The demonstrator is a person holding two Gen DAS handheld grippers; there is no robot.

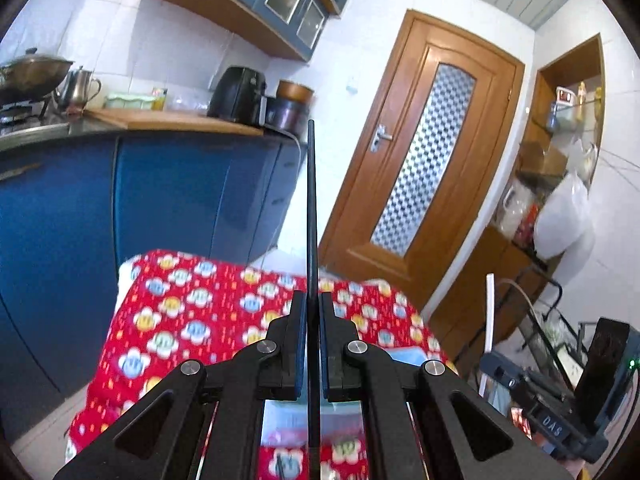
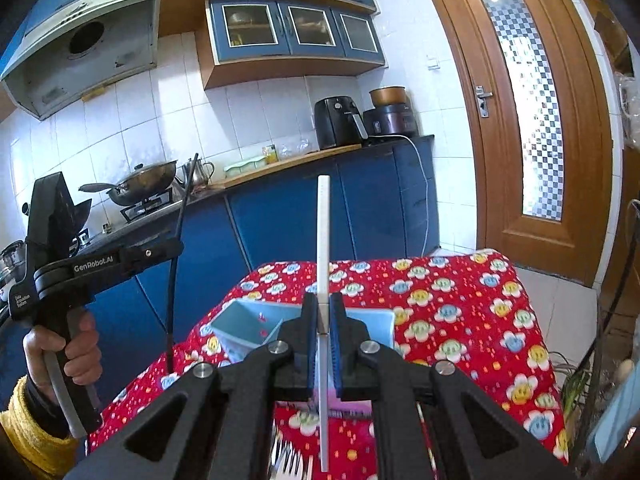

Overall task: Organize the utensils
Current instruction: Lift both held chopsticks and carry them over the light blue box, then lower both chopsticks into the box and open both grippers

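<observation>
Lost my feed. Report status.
Left gripper shut on black chopstick. Right gripper shut on white chopstick. Blue organizer below, unobstructed.

Both views are bright, lit by even daylight with a cool blue cast. The frosted glass of the wooden door (image 1: pixel 424 156) glows pale, and in the right wrist view the same door (image 2: pixel 532 120) shows a small hot spot at the top of its pane. White wall tiles beside the door wash out nearly to plain white. Shadows are soft and faint. The fisheye lens bends straight lines hard — the door frame bows, and black vignette fills the corners. The blue cabinet fronts (image 1: pixel 160 196) left of the door are smeared by motion blur, and the red flowered cloth (image 2: pixel 460 312) below it is soft too.
</observation>
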